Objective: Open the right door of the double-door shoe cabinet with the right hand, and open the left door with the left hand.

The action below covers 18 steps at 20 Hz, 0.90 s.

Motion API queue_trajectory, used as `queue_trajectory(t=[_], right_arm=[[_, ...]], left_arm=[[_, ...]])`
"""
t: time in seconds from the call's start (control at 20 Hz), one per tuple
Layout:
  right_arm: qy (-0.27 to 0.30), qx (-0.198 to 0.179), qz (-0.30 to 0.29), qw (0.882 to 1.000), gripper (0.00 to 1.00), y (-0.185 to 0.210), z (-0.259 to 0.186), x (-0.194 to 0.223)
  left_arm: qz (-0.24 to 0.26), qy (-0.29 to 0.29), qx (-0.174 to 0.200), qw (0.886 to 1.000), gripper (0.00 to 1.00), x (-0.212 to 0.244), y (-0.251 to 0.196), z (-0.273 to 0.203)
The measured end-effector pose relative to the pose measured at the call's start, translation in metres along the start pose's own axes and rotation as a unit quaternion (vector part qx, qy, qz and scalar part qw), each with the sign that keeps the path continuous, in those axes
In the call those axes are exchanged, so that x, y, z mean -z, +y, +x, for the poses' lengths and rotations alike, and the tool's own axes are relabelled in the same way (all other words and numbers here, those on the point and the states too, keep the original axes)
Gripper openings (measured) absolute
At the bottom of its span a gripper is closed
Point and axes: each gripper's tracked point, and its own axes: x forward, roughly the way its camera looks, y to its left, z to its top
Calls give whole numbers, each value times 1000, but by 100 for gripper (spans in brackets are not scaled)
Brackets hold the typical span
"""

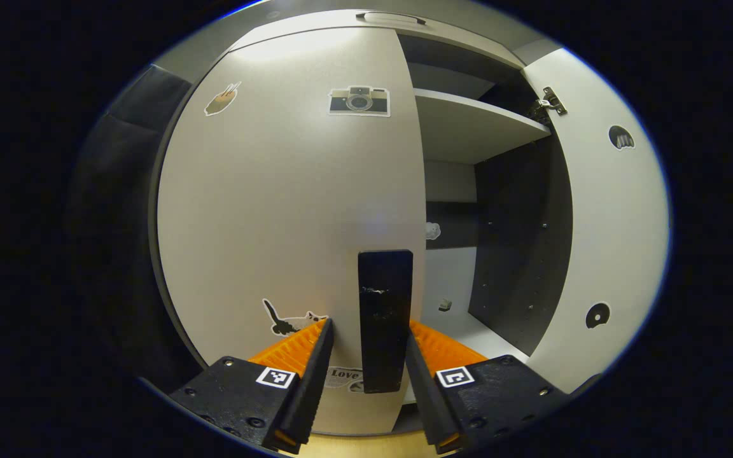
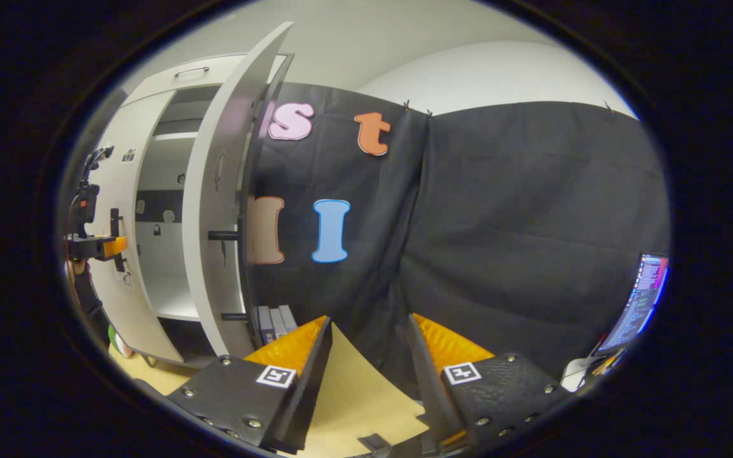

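Observation:
The white left door (image 1: 277,203) of the shoe cabinet faces me in the left gripper view and looks closed. Its black vertical handle (image 1: 385,318) stands between the fingers of my left gripper (image 1: 369,327), which is open around it; a gap shows on the left side of the handle. The right door (image 1: 602,222) is swung wide open, baring a shelf (image 1: 468,121). In the right gripper view the open right door (image 2: 214,222) shows edge-on with its handle (image 2: 223,235). My right gripper (image 2: 366,331) is open and holds nothing, away from the door. The left gripper (image 2: 96,245) shows far left.
Black cloth (image 2: 500,222) hangs behind the cabinet. A lit monitor (image 2: 640,299) stands at the far right. Wooden floor (image 2: 354,394) lies under the right gripper. Some flat grey items (image 2: 274,321) lean by the cabinet's foot. Stickers dot both doors.

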Motion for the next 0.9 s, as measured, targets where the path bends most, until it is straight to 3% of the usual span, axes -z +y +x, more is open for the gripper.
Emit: queue_trajectory(t=[0.1, 0.15, 0.25, 0.4, 0.75, 0.9], right_arm=[[0, -1, 0, 1000, 67, 0, 0, 0], [0, -3, 0, 1000, 67, 1, 0, 0], [2, -6, -3, 1000, 67, 2, 0, 2], [7, -8, -4, 1000, 70, 3, -4, 4], [2, -17, 1, 1000, 67, 5, -10, 1], [2, -23, 15, 1000, 67, 9, -14, 1]], left_arm=[[-6, -2, 13, 1000, 60, 0, -8, 0], [-8, -6, 19, 1000, 48, 0, -12, 0], [-2, -5, 26, 1000, 35, 0, -11, -1], [-3, -7, 38, 999, 33, 0, -12, 0], [-9, 11, 62, 998, 25, 3, -13, -12], [-14, 13, 71, 997, 26, 4, -11, -23]])
